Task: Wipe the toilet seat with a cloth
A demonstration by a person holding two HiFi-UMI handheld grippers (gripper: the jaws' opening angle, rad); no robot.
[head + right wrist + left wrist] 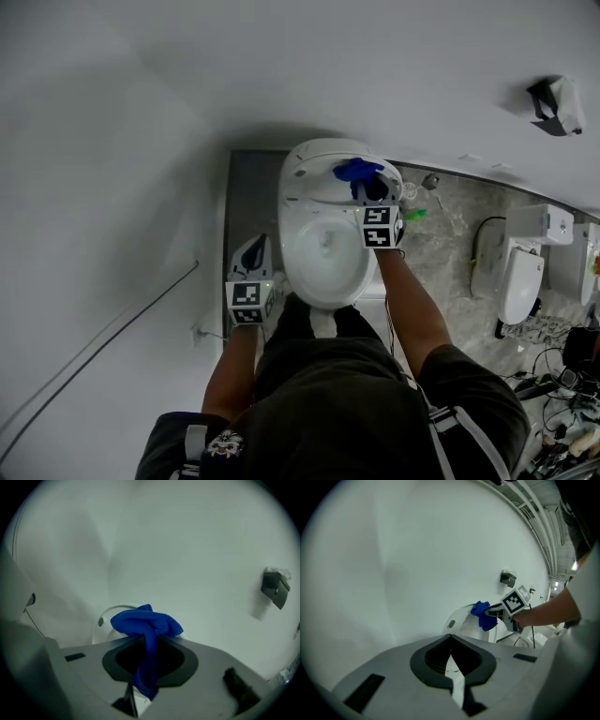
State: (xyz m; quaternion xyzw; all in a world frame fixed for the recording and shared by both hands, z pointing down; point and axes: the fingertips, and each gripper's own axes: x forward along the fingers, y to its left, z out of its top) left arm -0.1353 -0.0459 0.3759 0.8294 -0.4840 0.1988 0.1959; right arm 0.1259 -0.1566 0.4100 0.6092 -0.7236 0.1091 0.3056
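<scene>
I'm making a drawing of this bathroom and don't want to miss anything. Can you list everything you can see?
toilet: one, white, in the middle, by the wall
blue cloth: one, blue, at the toilet's back end, pinched in the right gripper
second toilet: one, white, on the floor at the right
wall bracket: one, dark, on the wall, upper right
thin cable: one, grey, along the wall at the left
small green thing: one, green, on the floor right of the toilet; too small to name
tangle of cables: several, dark, bottom right corner
left gripper: one, grey, left of the toilet, shut, empty
right gripper: one, grey, shut on the cloth
person: one, dark top, at the bottom
</scene>
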